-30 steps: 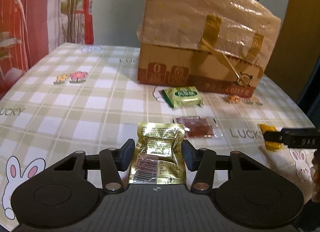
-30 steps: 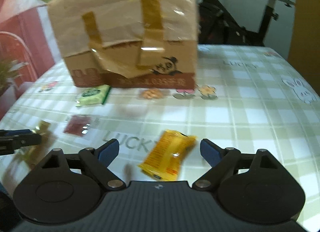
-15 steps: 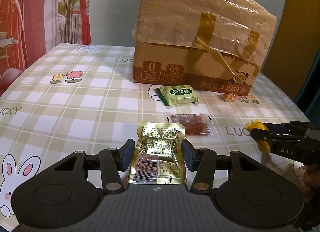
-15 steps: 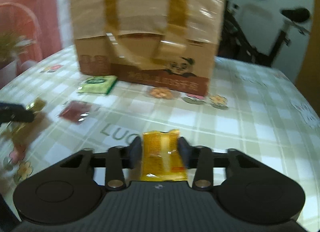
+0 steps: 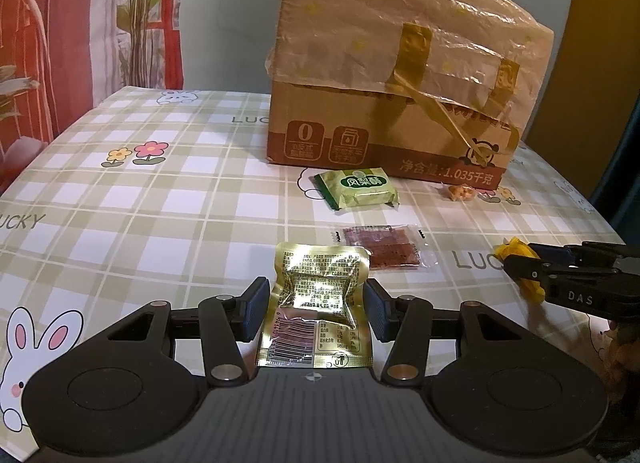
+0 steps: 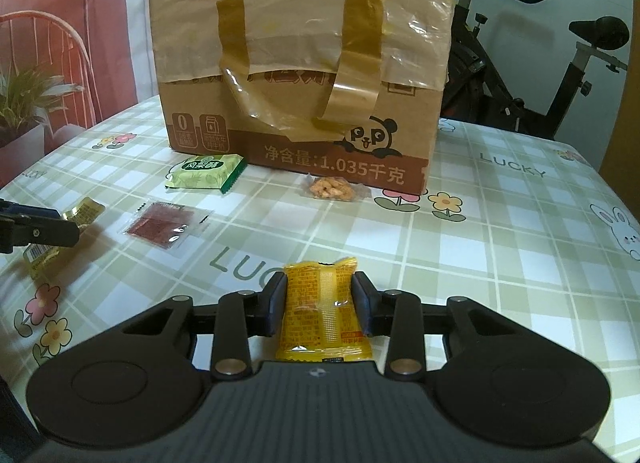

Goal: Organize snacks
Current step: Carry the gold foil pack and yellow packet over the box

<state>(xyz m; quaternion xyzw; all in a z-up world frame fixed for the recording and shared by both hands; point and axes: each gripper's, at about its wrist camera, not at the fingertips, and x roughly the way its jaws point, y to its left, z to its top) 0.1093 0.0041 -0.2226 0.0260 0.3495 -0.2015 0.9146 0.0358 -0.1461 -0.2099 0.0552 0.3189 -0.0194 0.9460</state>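
My left gripper is shut on a gold foil snack packet, its pads pressing both sides, just above the checked tablecloth. My right gripper is shut on a yellow snack packet, held upright between the pads. In the left wrist view the right gripper shows at the right edge with the yellow packet. The right wrist view shows the left gripper at the left edge with the gold packet.
A taped cardboard box stands at the back of the table. In front of it lie a green packet, a clear packet with red-brown pieces and a small clear packet of nuts. An exercise bike stands behind the table.
The right gripper's jaws closed on the yellow packet, which earlier lay askew on the cloth between open fingers; it now sits straight in the grip. The left gripper kept its hold.
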